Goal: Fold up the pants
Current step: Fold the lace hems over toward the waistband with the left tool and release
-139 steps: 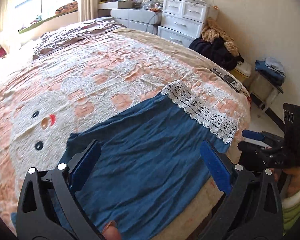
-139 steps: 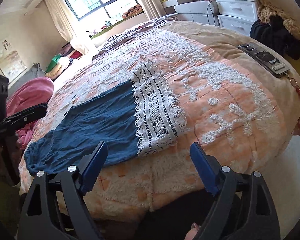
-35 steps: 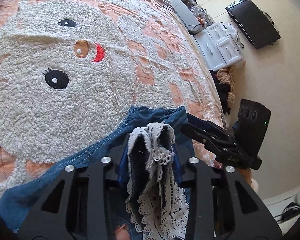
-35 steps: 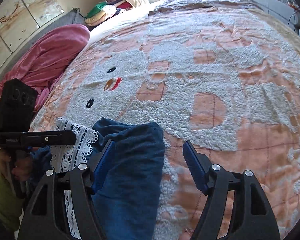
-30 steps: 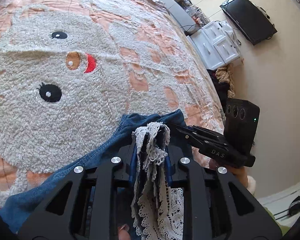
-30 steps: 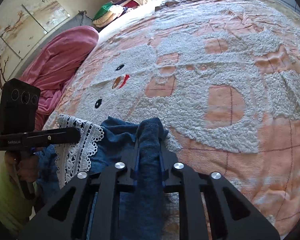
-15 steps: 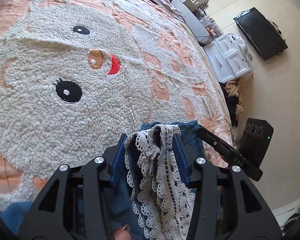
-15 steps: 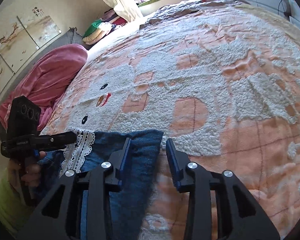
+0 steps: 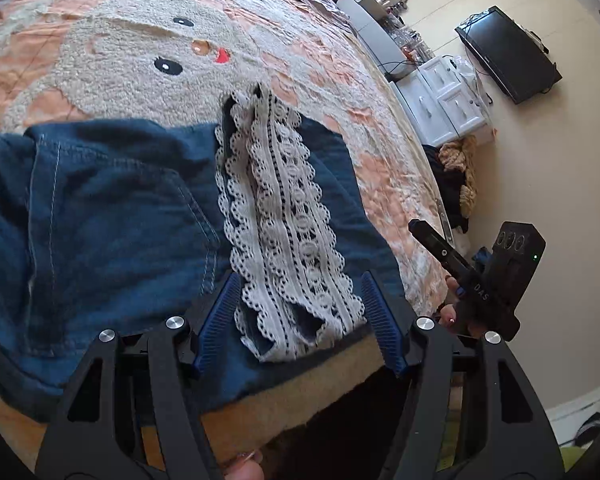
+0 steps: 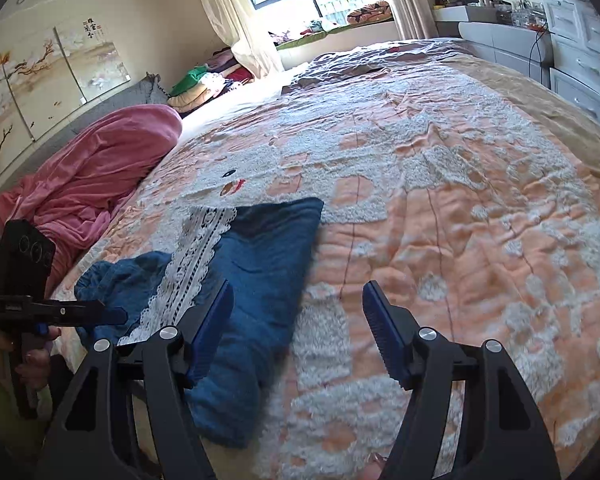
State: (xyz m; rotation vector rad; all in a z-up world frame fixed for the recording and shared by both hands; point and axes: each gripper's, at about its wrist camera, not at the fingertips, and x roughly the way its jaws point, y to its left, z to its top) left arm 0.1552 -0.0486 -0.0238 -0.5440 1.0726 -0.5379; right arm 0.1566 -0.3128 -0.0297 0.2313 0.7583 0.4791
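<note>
The blue pants [image 9: 100, 216] lie folded over near the bed's front edge, with the white lace hem [image 9: 284, 216] laid across the top. My left gripper [image 9: 300, 316] is open, its blue pads either side of the lace end, holding nothing. My right gripper [image 10: 300, 320] is open and empty above the pants' right edge [image 10: 268, 264]; the lace hem [image 10: 196, 256] shows to its left. Each gripper shows in the other's view: the right gripper [image 9: 476, 276] and the left gripper [image 10: 32, 304].
The pants lie on a peach blanket [image 10: 460, 200] with a white cartoon face [image 9: 180, 64]. A pink duvet [image 10: 84, 184] is piled at the bed's left. White drawers [image 9: 448, 100], a clothes pile [image 9: 456, 172] and a TV [image 9: 508, 56] stand beyond the bed's right side.
Both grippers, shut on the cloth a second ago, have opened and let go. The lace hem now lies flat on the pants, and both grippers have pulled back toward the bed's edge.
</note>
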